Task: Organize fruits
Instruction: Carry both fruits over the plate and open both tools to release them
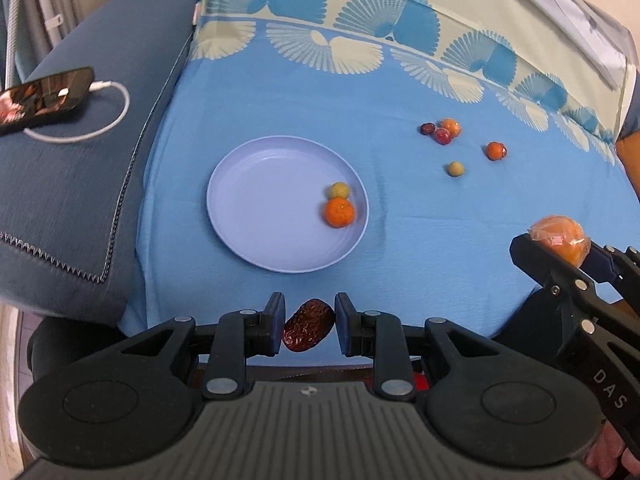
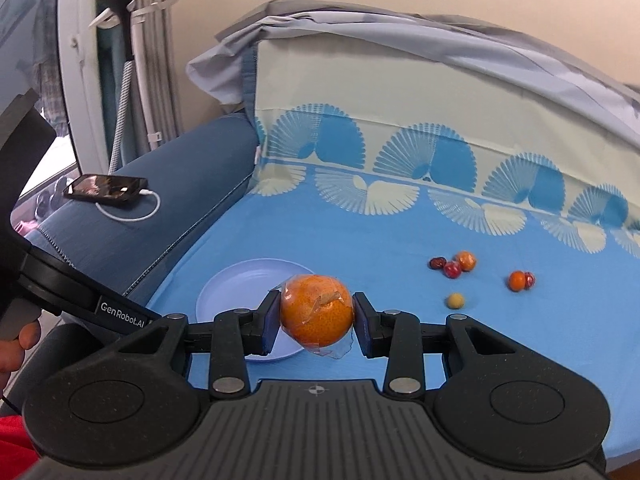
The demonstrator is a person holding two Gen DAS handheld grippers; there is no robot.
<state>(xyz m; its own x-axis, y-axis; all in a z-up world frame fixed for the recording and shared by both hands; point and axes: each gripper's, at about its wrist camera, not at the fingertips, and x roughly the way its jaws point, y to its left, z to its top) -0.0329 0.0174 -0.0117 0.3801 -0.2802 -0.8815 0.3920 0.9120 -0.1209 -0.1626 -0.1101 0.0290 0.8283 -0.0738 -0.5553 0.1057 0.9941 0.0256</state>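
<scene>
Left wrist view: the left gripper [image 1: 308, 328] was clenched on a wrinkled dark-red date [image 1: 307, 330], whose long axis ran tilted across the gap, and the lilac plate [image 1: 256, 216], carrying an orange [image 1: 339, 211] and a small yellowish fruit [image 1: 340, 191], lay straight ahead on the blue bedsheet [image 1: 420, 232]. Right wrist view: the right gripper [image 2: 316, 320] grasped a film-wrapped orange [image 2: 316, 311], with the plate [image 2: 224, 288] ahead and to its left. By this reading the left gripper faced the plate more squarely, while loose fruits [image 2: 456, 266] lay well apart at right.
</scene>
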